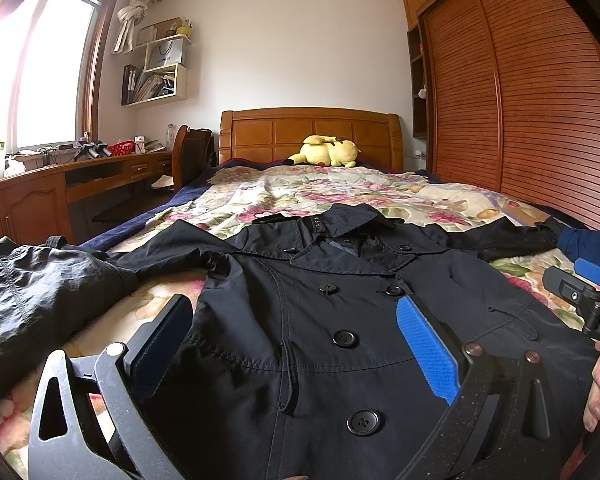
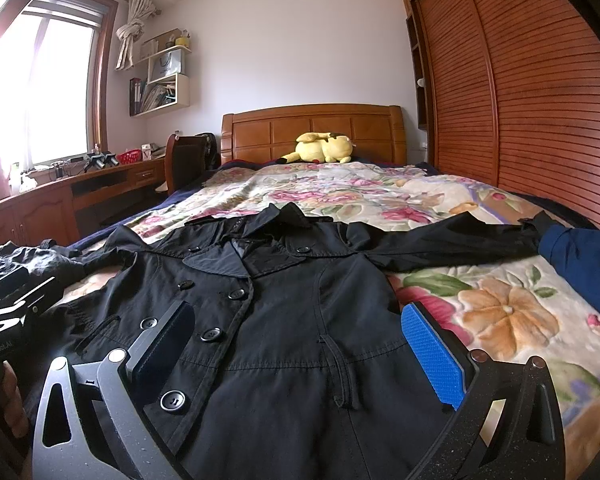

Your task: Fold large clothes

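Left tongs (image 1: 296,344): jaws spread wide, nothing between the pads, hovering over the coat's (image 1: 340,340) left-front panel. Near jaw ends cut off by the frame bottom.

Right tongs (image 2: 296,348): also wide open and empty, over the coat's (image 2: 300,320) right-front side; blue pad sits above the coat edge where it meets the bedspread (image 2: 500,320).

Each rig shows in the other's view only as a clipped body at the frame edge, so jaw gap there is unreadable. Hand fingers (image 1: 596,392) partly visible at the edge, rest cut off.

Coat: black, double-breasted, lying front-up and buttoned on the bed, directly under and ahead of both tongs, collar away from them. Hem is below both frames, not visible. One sleeve runs out left of the left tongs and ends in a crumpled heap (image 1: 32,300); can't tell if the heap is all sleeve or a separate garment. Other sleeve stretches right, its cuff hidden behind a dark blue cloth (image 2: 580,268) that's itself cut off.

Beyond the collar: flowered bedspread, then a yellow plush toy (image 1: 328,152) against the wooden headboard (image 1: 312,132). Far left, a cluttered worktop (image 1: 80,164) under the blown-out window; items there too small to identify. Right, the slatted wardrobe (image 1: 540,100).
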{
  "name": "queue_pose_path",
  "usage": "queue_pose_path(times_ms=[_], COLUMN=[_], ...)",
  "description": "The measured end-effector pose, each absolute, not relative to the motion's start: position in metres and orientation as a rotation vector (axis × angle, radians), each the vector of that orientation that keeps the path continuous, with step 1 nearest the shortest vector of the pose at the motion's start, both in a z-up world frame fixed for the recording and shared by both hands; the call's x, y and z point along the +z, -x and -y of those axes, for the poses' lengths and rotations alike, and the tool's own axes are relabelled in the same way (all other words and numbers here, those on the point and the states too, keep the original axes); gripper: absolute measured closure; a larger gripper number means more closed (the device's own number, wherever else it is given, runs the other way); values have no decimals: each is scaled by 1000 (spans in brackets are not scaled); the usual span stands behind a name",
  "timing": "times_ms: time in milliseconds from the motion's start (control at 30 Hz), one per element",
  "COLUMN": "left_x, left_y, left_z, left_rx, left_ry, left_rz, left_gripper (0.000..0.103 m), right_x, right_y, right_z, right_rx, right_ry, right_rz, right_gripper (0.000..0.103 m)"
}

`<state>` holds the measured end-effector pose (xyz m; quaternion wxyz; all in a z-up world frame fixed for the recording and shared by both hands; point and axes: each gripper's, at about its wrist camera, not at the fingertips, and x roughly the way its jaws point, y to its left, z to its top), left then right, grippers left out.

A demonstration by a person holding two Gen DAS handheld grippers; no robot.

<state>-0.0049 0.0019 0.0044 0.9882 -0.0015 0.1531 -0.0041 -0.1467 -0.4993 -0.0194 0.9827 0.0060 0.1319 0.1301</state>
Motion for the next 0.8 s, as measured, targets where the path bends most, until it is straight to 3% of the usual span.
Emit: queue_pose_path(times_ms=[800], left_x=[5], left_y=[5], left_z=[-3], left_rx=[-9], left_ry=[3], left_rz=[-306], left_gripper=[1], right_x=[-20], right_y=[147], right_z=[498], right_rx=[260], right_ry=[-10], right_rz=[-265], right_gripper=[0])
